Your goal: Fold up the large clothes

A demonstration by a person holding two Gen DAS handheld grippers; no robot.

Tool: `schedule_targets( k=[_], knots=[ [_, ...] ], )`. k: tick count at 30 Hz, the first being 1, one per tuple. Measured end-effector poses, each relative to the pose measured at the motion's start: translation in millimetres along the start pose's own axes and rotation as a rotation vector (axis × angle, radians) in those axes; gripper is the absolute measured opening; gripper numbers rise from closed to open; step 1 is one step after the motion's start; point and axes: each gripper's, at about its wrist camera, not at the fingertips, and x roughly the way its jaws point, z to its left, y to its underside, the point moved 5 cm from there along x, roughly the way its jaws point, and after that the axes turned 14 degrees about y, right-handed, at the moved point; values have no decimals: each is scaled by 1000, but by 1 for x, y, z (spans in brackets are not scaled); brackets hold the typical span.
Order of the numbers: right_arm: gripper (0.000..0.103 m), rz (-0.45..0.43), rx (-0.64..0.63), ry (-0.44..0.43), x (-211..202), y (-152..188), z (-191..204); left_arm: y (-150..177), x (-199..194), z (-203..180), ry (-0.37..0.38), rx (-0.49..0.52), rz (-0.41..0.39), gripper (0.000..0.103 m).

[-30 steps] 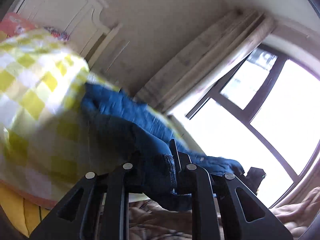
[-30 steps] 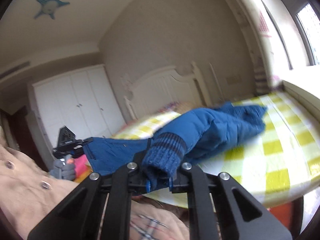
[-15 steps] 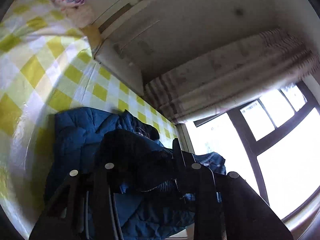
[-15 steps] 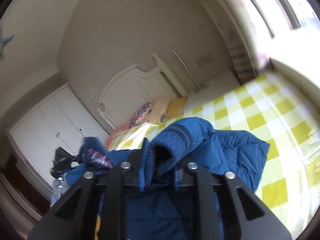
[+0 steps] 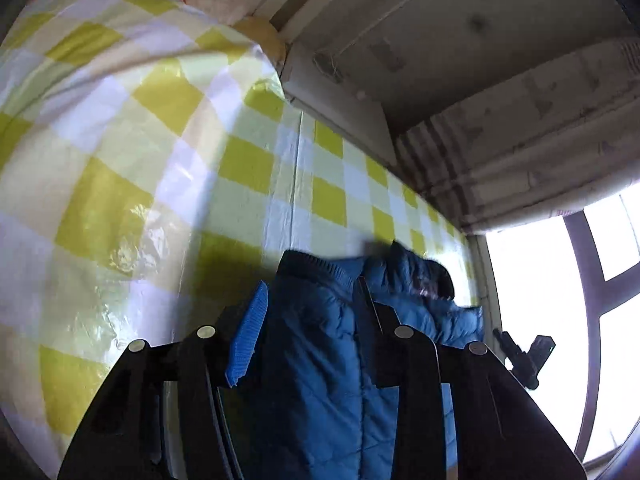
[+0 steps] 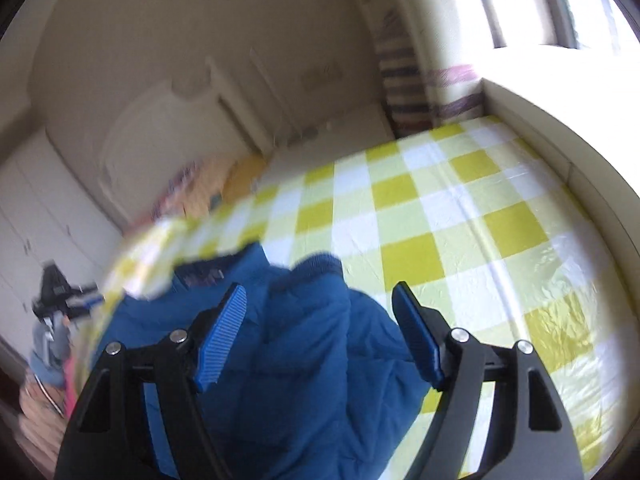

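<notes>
Between the ribbed blue pads of the left gripper (image 5: pixel 308 300) lies the quilted blue jacket (image 5: pixel 316 360), its puffy stitched panels running forward from the jaws to a knitted collar edge; the jaws stand fairly narrow and are opening, and whether the pads press on the fabric cannot be told. The right gripper (image 6: pixel 320 304) is spread wide and is opening too, its pads clear of the same jacket (image 6: pixel 288 360), which bulges up between them with a ribbed knit cuff (image 6: pixel 316 262) just ahead of the fingertips. The garment lies on a bed cover (image 6: pixel 440 220) of yellow, pale green and white checks, glossy and finely crinkled like plastic sheeting, stretching ahead of and to both sides of the grippers. Farther ahead of the right gripper stands a cream carved headboard (image 6: pixel 160 132), blurred, with colourful pillows (image 6: pixel 200 184) at its foot. To the right of the left gripper the far right gripper's dark tip (image 5: pixel 524 356) shows, beyond it a bright window (image 5: pixel 560 320) and, above, a pale striped curtain (image 5: pixel 520 152).
</notes>
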Motion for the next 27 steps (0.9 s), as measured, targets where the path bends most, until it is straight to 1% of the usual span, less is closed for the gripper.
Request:
schedule_targets(
  k=[1,3,5,7,8,9,10,11,12,13,15,16,19,21,22,23,24,25,27],
  knots=[
    [75,24,-27,14,12,1,3,10,12,4,11,10,43,31],
    [75,63,-44,5,21,8,6,24,29,10,46,6,87,31],
    [75,97,-56,-13,32,10,11,30,37,17,48,-14,87,31],
    [74,125,-75,-32,41,14,18,30,45,26,65,-45,83,31],
    [62,128,-100,-32,43,18,23,29,47,29,76,-60,76,31],
    [52,117,-123,-27,43,19,28,30,49,30,92,-68,58,30],
    [36,82,-148,-11,39,20,33,28,48,30,95,-59,39,28],
    [18,33,-181,-7,29,21,41,28,44,22,98,-28,6,20],
    [14,-21,-214,-7,14,23,49,30,38,10,83,34,-35,15],
    [11,-76,-249,-1,-5,24,58,31,30,-3,75,76,-55,12],
    [10,-154,-279,-16,-39,22,68,34,17,-35,53,171,-97,10],
    [10,-205,-282,-27,-62,18,71,32,15,-49,49,208,-117,9],
    [9,-298,-235,-18,-105,-8,65,19,2,-95,70,277,-156,9],
    [9,-310,-196,4,-112,-26,54,2,4,-116,50,298,-177,9],
    [10,-297,-171,25,-106,-36,46,-7,10,-120,33,295,-179,9],
    [10,-281,-164,48,-95,-41,41,-15,16,-120,-3,293,-180,10],
    [10,-263,-163,75,-82,-44,37,-24,28,-114,-68,288,-182,10],
    [10,-220,-145,101,-60,-44,31,-30,40,-103,-97,264,-175,10],
    [10,-138,-111,137,-17,-36,20,-32,66,-79,-130,219,-156,10]
  ],
)
